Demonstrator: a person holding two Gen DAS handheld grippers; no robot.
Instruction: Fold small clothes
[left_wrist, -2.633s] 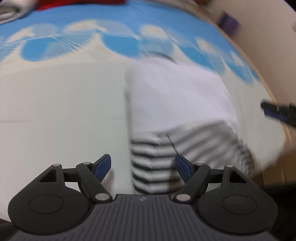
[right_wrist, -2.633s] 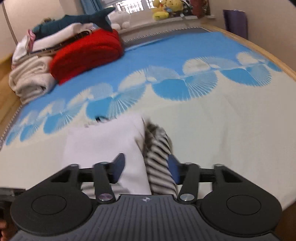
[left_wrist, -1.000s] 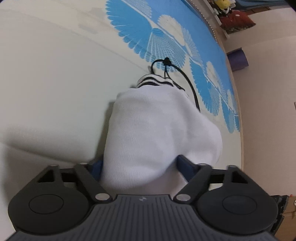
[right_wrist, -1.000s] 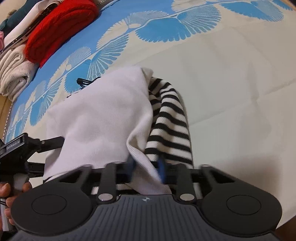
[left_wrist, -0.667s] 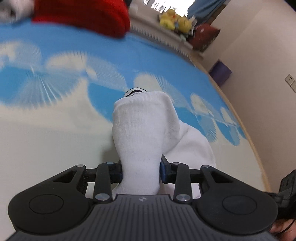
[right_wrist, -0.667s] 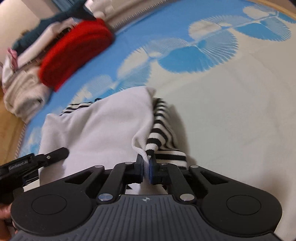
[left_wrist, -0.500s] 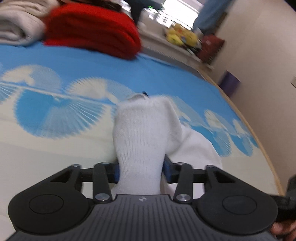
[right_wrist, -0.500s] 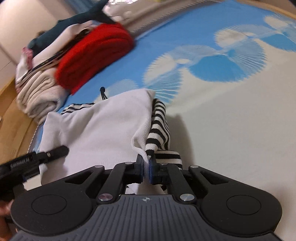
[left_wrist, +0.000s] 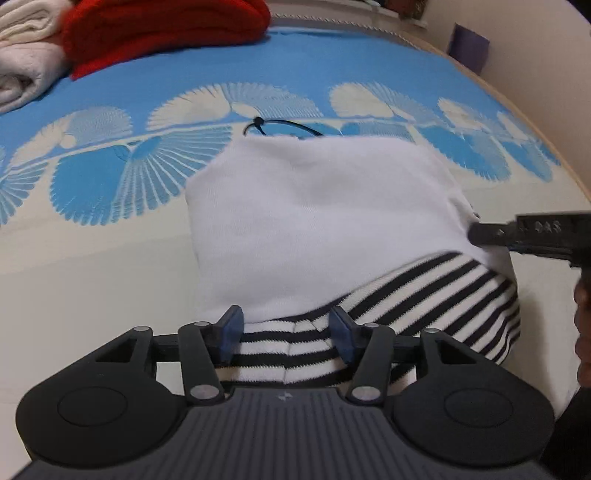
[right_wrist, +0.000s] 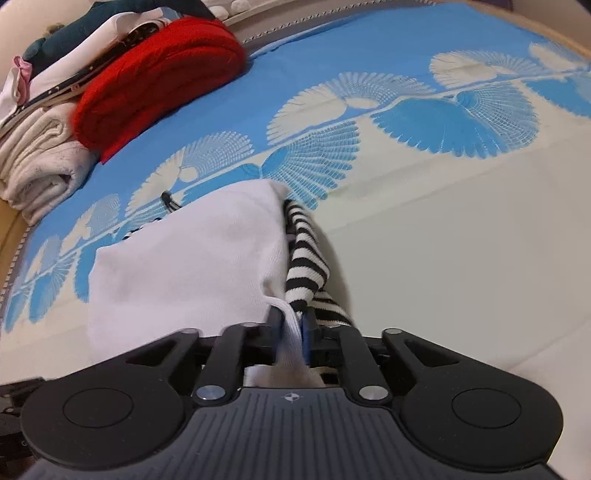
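A small white garment (left_wrist: 317, 221) with black-and-white striped trim (left_wrist: 424, 295) lies on the bed, its white part folded over the stripes. My left gripper (left_wrist: 286, 332) is open, its blue pads either side of the striped hem at the near edge. In the right wrist view the same garment (right_wrist: 184, 273) lies with its striped part (right_wrist: 306, 258) on its right. My right gripper (right_wrist: 290, 332) is shut on the white edge of the garment. The right gripper's finger (left_wrist: 517, 232) shows in the left wrist view at the garment's right edge.
The bedspread (left_wrist: 92, 240) is cream near me and blue with fan patterns further off. A folded red knit (right_wrist: 159, 74) and cream towels (right_wrist: 40, 162) are stacked at the far left. A black cord (left_wrist: 273, 125) lies just beyond the garment. A purple object (left_wrist: 469, 48) stands by the wall.
My left gripper has let go of the white garment and opened, and the white part now lies flat over the stripes. My right gripper stays shut on the garment's edge.
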